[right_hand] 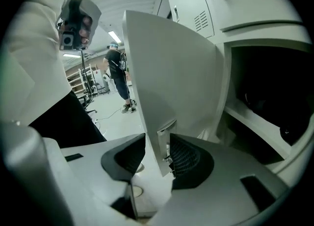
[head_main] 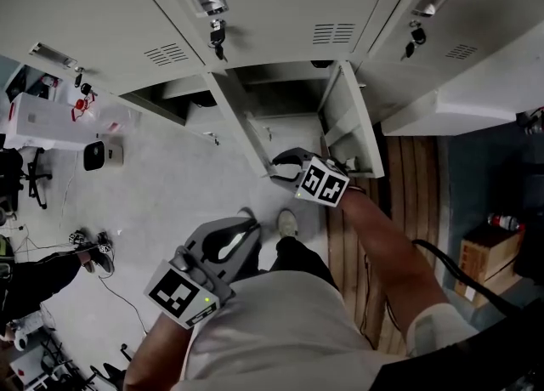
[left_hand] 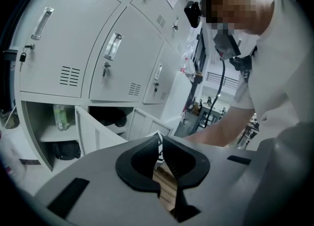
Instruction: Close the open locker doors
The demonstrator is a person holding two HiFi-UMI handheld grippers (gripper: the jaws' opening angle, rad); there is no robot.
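Upper locker doors [head_main: 255, 7]: cut off by the head view's top edge.
Compartment [right_hand: 267, 92] behind the open door [right_hand: 171, 72]: dark; contents cannot be told.
Dark object [left_hand: 109, 118], left gripper view: kind cannot be told.
Bottle [left_hand: 60, 117]: label too small to read.
Right claw [head_main: 280, 162], head view: contact with the door too small to judge.
Bystander [head_main: 51, 272]: cut off by the left edge.
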